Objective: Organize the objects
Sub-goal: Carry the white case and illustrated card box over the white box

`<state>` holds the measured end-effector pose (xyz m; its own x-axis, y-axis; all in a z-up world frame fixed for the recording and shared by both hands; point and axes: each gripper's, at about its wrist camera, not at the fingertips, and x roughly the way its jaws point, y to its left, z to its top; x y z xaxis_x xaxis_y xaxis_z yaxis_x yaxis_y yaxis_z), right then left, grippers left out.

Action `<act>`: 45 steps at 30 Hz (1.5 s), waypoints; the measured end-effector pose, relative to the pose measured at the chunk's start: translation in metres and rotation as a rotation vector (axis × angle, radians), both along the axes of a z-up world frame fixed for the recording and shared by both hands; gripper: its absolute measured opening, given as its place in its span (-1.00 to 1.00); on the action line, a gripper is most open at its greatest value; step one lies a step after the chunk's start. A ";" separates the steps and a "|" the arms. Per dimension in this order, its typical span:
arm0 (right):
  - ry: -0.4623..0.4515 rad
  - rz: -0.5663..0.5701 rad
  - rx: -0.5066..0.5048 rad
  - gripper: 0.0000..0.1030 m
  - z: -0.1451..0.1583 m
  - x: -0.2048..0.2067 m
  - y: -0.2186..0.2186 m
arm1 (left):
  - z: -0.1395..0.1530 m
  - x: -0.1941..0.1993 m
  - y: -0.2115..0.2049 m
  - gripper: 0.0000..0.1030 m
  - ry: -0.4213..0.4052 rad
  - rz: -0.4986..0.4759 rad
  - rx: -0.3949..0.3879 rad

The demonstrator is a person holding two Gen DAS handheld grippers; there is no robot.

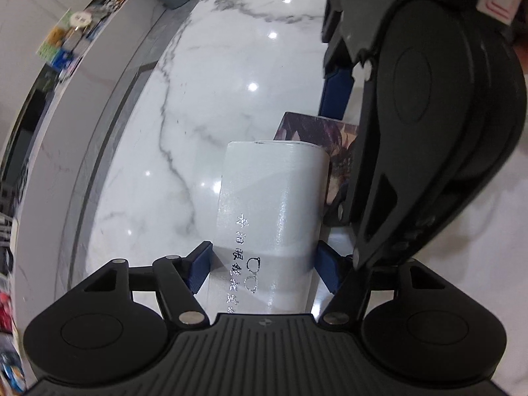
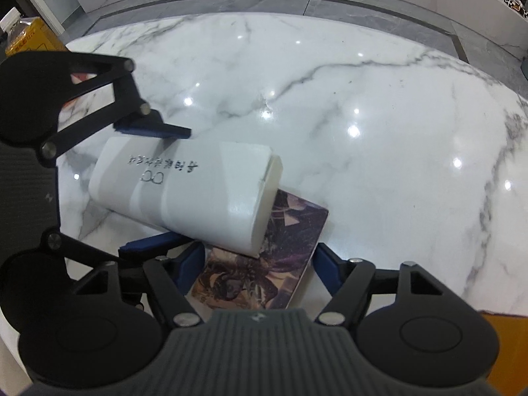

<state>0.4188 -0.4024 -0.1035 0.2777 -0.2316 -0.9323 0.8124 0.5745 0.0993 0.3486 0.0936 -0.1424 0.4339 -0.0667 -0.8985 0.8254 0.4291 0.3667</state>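
The white glasses case (image 2: 184,191) lies on its side in the middle-left of the right wrist view, one end propped on the corner of the illustrated box (image 2: 260,270) below it, the other end toward the left edge of the frame. It is a rounded oblong with a smooth, faintly pearly skin, silver characters and a small spectacles logo printed along it, and a flat end cap with a thin seam.

The box is flat and rectangular, glossy card printed in purples and browns, and lies flat on the table (image 2: 379,99).

The left claw (image 1: 262,265) straddles the case near its lettered end, blue pads just beside both flanks; whether they press cannot be told, so I judge it open around the case, not gripping. The right claw (image 2: 257,267) stands open astride the box, its pads clear of the edges.

The step in hand looks like separating the two stacked things. Next, each claw would need to close squarely on its own object; the case is slick and curved, so a grip across its flat sides seems safest.

The table is polished white marble with grey veins, mirroring ceiling lights. A yellow-labelled bottle (image 2: 26,36) sits at the upper left of the frame.
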 end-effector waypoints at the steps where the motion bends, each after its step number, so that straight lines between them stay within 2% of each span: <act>1: 0.005 0.004 0.007 0.38 0.000 -0.002 0.002 | 0.001 -0.003 0.000 0.49 0.007 0.017 -0.003; 8: 0.038 0.059 0.052 0.33 0.002 -0.022 0.019 | 0.005 -0.037 0.000 0.48 0.044 0.139 -0.038; 15: 0.020 0.100 0.103 0.24 0.006 -0.047 0.045 | 0.012 -0.075 0.000 0.47 0.012 0.234 -0.068; 20: 0.001 0.136 0.114 0.23 0.019 -0.060 0.067 | 0.020 -0.097 0.000 0.46 0.002 0.288 -0.099; 27: -0.064 0.162 0.122 0.23 0.046 -0.089 0.094 | 0.040 -0.120 -0.011 0.46 -0.052 0.283 -0.099; 32: -0.116 0.187 0.090 0.23 0.074 -0.105 0.109 | 0.050 -0.128 -0.021 0.45 -0.078 0.261 -0.085; 39: -0.161 0.223 0.012 0.23 0.127 -0.134 0.126 | 0.080 -0.142 -0.039 0.45 -0.125 0.206 -0.070; 45: -0.174 0.198 -0.082 0.23 0.170 -0.178 0.126 | 0.120 -0.146 -0.075 0.45 -0.184 0.132 -0.068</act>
